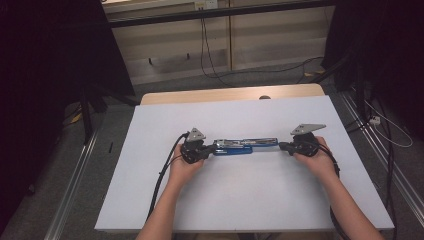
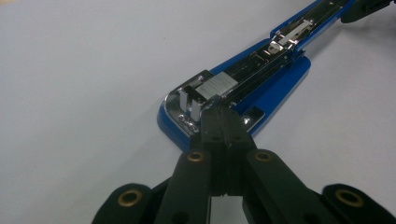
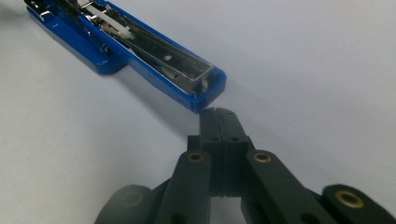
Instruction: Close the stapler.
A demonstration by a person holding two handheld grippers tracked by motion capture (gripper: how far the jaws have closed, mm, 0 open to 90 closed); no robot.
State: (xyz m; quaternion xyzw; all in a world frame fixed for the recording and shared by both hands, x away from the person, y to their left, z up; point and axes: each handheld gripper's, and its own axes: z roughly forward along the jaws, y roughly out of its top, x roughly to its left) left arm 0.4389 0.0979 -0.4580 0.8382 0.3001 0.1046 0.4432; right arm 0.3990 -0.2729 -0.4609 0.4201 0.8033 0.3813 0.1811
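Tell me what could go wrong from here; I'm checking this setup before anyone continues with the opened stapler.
The blue stapler lies swung open flat, so a push from either end could slide it across the smooth white table. The shut left gripper sits at the exposed metal head and might slip off it. The shut right gripper only meets the far tip, so it may skid past.

No text, label, brand, number or sign can be read anywhere: none on the stapler (image 1: 245, 145), none on the surface (image 1: 240, 195).
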